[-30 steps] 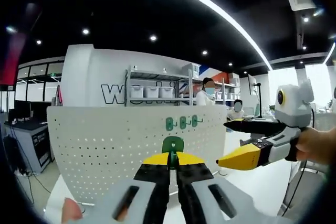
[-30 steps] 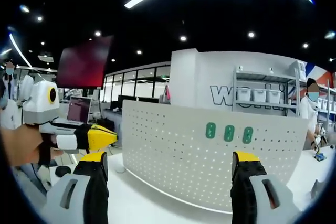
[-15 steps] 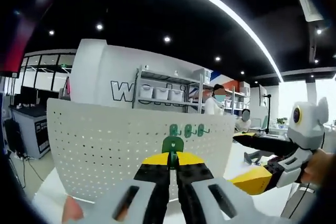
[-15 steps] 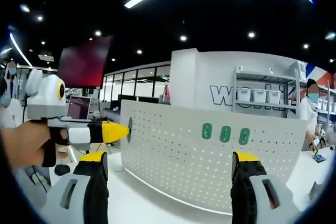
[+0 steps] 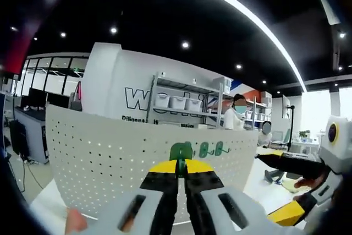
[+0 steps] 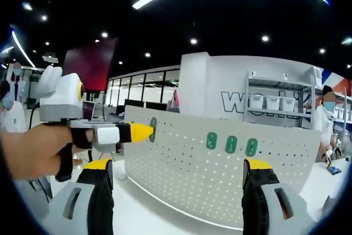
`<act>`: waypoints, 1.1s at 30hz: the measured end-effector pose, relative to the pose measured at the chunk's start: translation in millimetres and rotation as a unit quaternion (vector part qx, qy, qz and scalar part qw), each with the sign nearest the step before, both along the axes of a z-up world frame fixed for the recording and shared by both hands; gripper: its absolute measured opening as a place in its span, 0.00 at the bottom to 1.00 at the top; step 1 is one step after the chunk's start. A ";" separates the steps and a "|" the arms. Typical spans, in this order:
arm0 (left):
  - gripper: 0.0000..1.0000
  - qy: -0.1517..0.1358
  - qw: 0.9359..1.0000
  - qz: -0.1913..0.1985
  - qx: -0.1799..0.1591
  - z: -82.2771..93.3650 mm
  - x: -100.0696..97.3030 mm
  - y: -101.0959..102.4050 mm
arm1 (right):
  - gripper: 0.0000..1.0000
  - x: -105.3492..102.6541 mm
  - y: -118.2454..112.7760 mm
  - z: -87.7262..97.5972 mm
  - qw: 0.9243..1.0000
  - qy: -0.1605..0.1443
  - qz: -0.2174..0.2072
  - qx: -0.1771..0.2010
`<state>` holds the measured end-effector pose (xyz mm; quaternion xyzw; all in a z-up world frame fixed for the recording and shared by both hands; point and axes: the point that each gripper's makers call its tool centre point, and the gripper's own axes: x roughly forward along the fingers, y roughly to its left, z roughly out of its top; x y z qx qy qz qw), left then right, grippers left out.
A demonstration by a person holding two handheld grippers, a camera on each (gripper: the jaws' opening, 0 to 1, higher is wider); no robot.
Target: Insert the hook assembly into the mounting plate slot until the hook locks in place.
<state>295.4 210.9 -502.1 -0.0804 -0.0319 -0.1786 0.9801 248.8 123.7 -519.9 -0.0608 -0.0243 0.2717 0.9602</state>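
The white pegboard mounting plate stands upright on a white table. Three green hooks hang in its upper row; two of them show in the left gripper view. My left gripper is shut on a green hook assembly, which I hold up in front of the plate's top edge. In the right gripper view the left gripper reaches in from the left, with the hook assembly at the plate's upper left. My right gripper stands wide open with nothing between its fingers, and in the left gripper view the right gripper sits low at the right.
The white table carries the plate. Behind it stand metal shelves with white bins, and people stand at the back right. A person's hand holds the left gripper. A dark red screen hangs at the back left.
My left gripper has carried the hook assembly rightward to the plate's upper left area. The plate looks closer in the left gripper view. The right gripper has sunk toward that view's lower right.
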 end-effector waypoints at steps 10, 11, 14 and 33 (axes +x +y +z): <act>0.03 -0.007 1.000 0.022 0.007 5.8 24.1 -4.8 | 1.00 5.5 -6.8 -4.8 1.000 0.005 0.004 0.002; 0.03 -0.011 0.999 0.027 0.015 7.6 27.2 -5.1 | 1.00 5.8 -7.1 -4.8 1.000 0.005 0.004 0.002; 0.03 -0.012 0.999 0.029 0.015 9.6 35.6 -8.3 | 1.00 7.6 -8.3 -7.1 1.000 0.007 0.005 0.001; 0.03 0.006 0.998 0.057 -0.003 -0.6 84.5 -14.3 | 1.00 27.9 -27.6 -17.6 1.000 0.016 -0.007 0.011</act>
